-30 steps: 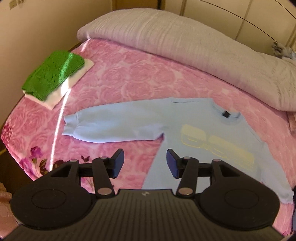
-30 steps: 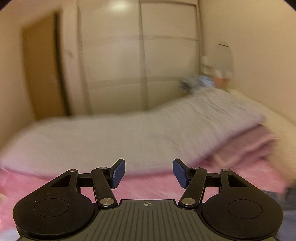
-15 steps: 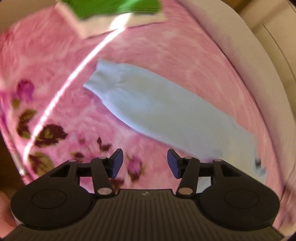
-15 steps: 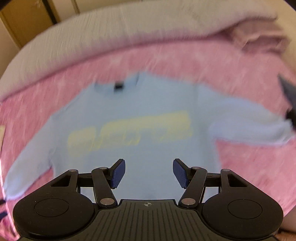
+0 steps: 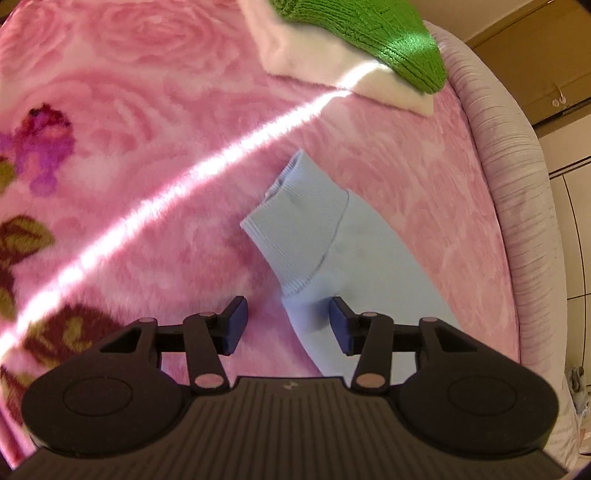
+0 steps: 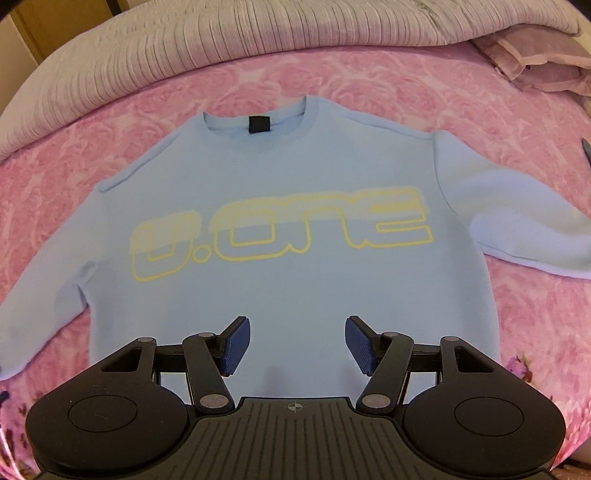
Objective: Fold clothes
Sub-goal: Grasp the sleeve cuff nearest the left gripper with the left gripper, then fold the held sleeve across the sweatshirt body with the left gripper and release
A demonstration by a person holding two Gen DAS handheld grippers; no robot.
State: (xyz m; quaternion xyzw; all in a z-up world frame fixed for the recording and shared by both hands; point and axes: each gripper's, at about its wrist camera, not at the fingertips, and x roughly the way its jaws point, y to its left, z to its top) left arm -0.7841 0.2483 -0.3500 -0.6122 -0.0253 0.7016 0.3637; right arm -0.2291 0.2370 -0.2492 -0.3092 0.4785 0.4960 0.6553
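A: Pale blue fleece, that is the sweatshirt (image 6: 295,280), the landmark for this entry. It lies flat and face up on the pink rose-print blanket (image 6: 406,85), sleeves out to both sides.

B: Right gripper (image 6: 297,345)?

A: Nearest the camera, over the lower front of the sweatshirt, just below the yellow lettering (image 6: 280,229). Jaws spread wide, nothing between the blue pads (image 6: 236,345). Whether they touch the cloth, cannot tell.

B: Past the lettering?

A: Collar with a small black tag (image 6: 258,124). Beyond the collar, more blanket, then a grey ribbed duvet (image 6: 184,48) along the far edge of the bed. A crumpled mauve cloth (image 6: 539,70) sits off the sweatshirt's far right shoulder.

B: Left gripper (image 5: 288,325)?

A: Over one sleeve (image 5: 369,273) of the sweatshirt, close above it. Jaws spread, holding nothing. One pad is over the sleeve, just behind the ribbed cuff (image 5: 299,229); the other is over bare blanket beside the sleeve's edge. Contact with the fabric: cannot tell.

B: Beyond the cuff?

A: A bright streak of light (image 5: 207,166) crosses the blanket just past the cuff. Well beyond it, apart from the sweatshirt, a folded green knit (image 5: 369,33) rests on a folded white garment (image 5: 317,62).
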